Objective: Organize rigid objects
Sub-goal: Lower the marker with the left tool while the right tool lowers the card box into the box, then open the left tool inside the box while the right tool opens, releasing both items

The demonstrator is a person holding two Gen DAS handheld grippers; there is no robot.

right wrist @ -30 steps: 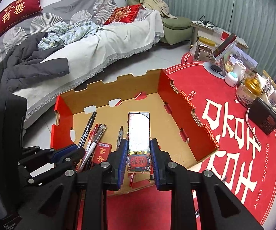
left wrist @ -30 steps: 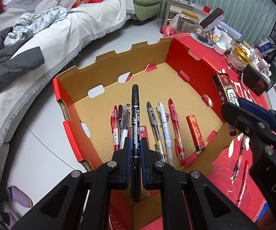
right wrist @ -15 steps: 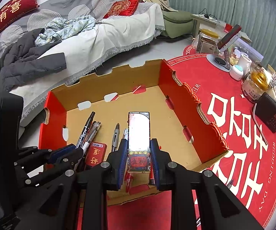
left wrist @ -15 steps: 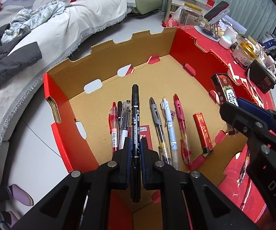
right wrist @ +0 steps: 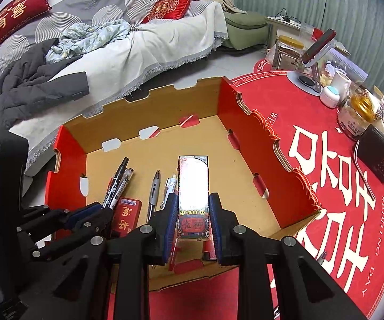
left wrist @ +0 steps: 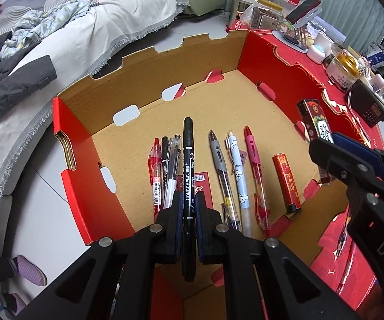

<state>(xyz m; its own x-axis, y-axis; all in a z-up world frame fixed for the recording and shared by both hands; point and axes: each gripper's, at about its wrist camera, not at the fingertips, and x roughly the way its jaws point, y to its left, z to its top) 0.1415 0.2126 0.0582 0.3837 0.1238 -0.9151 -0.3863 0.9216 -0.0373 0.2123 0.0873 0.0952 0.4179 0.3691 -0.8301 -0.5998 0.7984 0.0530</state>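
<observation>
My left gripper (left wrist: 188, 202) is shut on a black marker (left wrist: 188, 157), which points forward over the open red cardboard box (left wrist: 149, 61). On the box floor lie several pens (left wrist: 219, 157), a red tube (left wrist: 286, 181) and a small red carton (left wrist: 202, 180). In the right wrist view, my right gripper (right wrist: 193, 202) is shut on a flat rectangular box (right wrist: 193, 184) with a shiny face and a red label, held above the cardboard box (right wrist: 247, 122). The left gripper (right wrist: 90, 213) shows at the lower left there. The right gripper and its flat box (left wrist: 317, 122) show at the right edge of the left wrist view.
The box sits on a round red tablecloth (right wrist: 311, 165). Jars (right wrist: 357, 114), a phone stand (right wrist: 314, 64), a black radio (right wrist: 381, 157) and cups crowd the table's far right. A bed with a grey jacket (right wrist: 32, 85) lies behind. Loose pens (left wrist: 343, 242) rest on the cloth.
Both grippers have sunk a little toward the box, so the box looks larger. Each holds the same thing as before.
</observation>
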